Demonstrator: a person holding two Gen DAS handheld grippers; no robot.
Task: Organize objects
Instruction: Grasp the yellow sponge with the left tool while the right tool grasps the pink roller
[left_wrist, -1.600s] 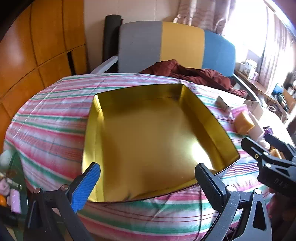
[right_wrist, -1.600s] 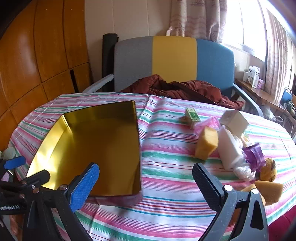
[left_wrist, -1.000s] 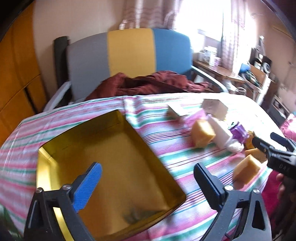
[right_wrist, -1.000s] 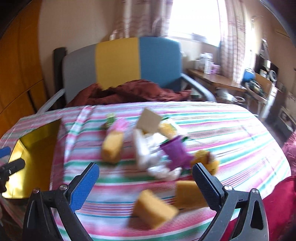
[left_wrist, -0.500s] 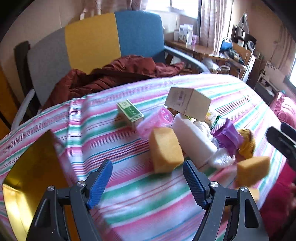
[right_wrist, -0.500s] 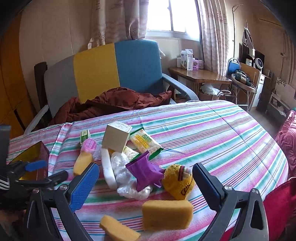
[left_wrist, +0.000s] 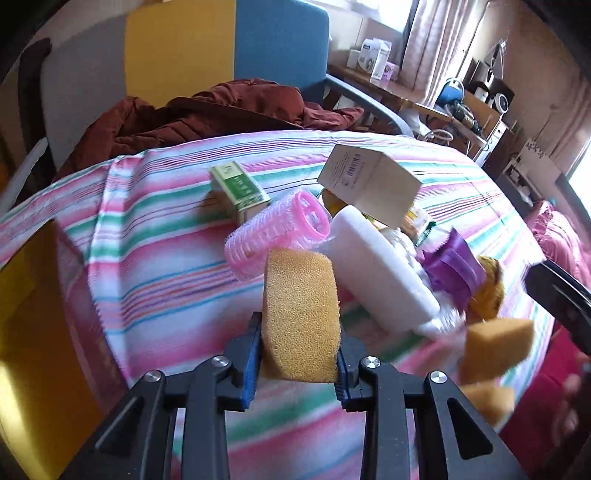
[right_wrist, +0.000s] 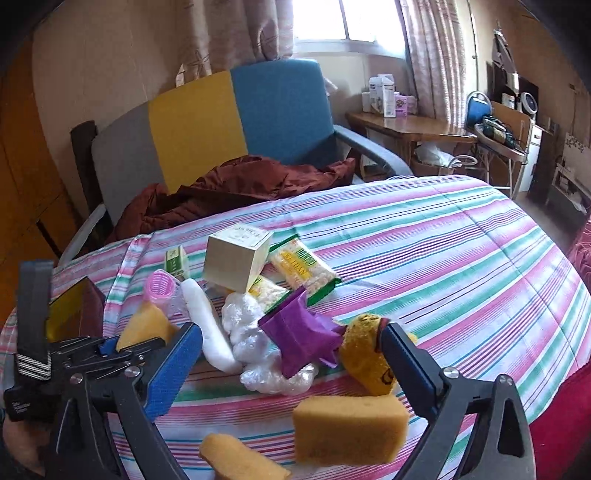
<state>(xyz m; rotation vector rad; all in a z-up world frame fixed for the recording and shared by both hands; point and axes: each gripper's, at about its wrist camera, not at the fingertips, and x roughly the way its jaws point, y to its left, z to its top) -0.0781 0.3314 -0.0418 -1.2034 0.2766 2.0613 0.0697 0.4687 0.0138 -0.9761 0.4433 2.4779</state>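
Note:
My left gripper (left_wrist: 297, 363) is shut on a yellow sponge (left_wrist: 300, 317) that stands on edge on the striped cloth. The same sponge (right_wrist: 142, 326) and the left gripper (right_wrist: 110, 350) show at the left of the right wrist view. My right gripper (right_wrist: 291, 363) is open over the pile, with a purple wrapper (right_wrist: 299, 338) and a yellow bag (right_wrist: 364, 354) between its fingers. Two more sponges (right_wrist: 349, 430) (right_wrist: 240, 459) lie near the front edge. The gold tin (left_wrist: 33, 332) sits at the left.
In the pile are a pink hair roller (left_wrist: 277, 232), a white foam block (left_wrist: 380, 273), a green box (left_wrist: 240, 194), a cream carton (left_wrist: 369, 184), snack packets (right_wrist: 303, 271) and clear plastic wrap (right_wrist: 251, 332). An armchair with a red jacket (right_wrist: 236, 188) stands behind the table.
My left gripper has swung right from the gold tin to the pile and closed on the yellow sponge. My right gripper has moved in over the purple wrapper.

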